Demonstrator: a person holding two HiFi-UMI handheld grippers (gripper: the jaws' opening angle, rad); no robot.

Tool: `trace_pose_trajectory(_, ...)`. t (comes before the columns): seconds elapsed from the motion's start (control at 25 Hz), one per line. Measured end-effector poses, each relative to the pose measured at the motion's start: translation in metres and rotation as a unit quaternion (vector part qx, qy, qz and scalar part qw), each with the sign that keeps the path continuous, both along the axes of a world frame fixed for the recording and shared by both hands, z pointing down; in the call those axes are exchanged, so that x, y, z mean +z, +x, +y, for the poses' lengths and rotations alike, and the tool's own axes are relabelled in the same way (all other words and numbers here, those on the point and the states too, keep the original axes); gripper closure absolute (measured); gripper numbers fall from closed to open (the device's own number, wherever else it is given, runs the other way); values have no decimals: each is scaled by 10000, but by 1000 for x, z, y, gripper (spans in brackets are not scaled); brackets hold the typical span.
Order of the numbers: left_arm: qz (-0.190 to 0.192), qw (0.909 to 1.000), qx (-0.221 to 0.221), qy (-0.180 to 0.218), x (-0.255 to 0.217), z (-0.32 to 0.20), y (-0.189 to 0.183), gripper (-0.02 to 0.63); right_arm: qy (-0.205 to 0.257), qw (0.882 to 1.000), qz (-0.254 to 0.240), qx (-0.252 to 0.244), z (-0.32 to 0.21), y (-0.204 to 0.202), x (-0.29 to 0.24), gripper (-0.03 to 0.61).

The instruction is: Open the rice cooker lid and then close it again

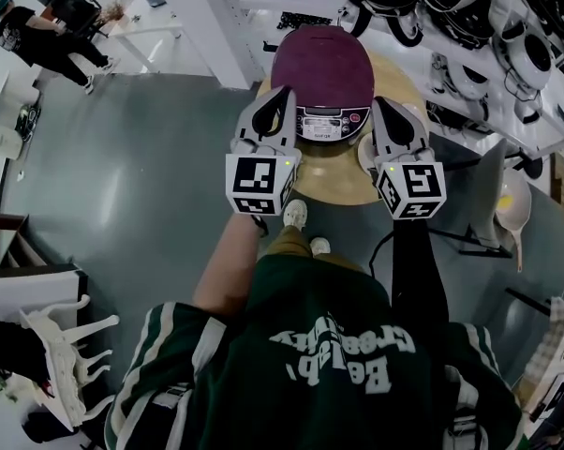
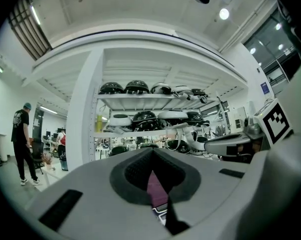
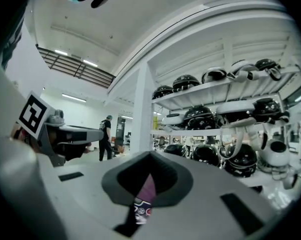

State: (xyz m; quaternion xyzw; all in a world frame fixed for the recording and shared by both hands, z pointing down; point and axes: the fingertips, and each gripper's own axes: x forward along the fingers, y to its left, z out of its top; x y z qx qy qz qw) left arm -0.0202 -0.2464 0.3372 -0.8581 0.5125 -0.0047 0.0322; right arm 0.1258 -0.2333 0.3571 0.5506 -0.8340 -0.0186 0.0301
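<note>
- The cooker (image 1: 321,87) stood on the round tabletop (image 1: 338,174), right in front of the person, with its maroon lid (image 1: 321,59) down flat on the body.
- A lid that is down fits two stages: the lid yet to be raised, or raised and already pressed down again. The views did not settle which, so no next move could be read from them.
- The left tongs (image 1: 284,101) were together with nothing between them. Only a thin slit remained, and a strip of lid showed through it.
- The right tongs (image 1: 385,111) were likewise together and empty, with lid and panel (image 1: 325,122) showing through their slit.
- The two pairs flanked the front of the cooker, left tongs by its left side, right tongs by its right, both pointing away from the person. Whether either touched the shell could not be told.
- The panel faced the person, so the hinge probably lay on the far side, toward the shelves.
- The cooker's long axis ran from the panel straight away from the person, and the lid's dome faced up.
</note>
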Motion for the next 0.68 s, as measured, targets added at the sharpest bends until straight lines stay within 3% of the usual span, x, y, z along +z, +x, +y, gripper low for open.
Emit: trace_pose_trajectory(0.68,-95,9999,-3,-80,3,-2,-4,614,-27,10000,-47,22,1,4,1,575)
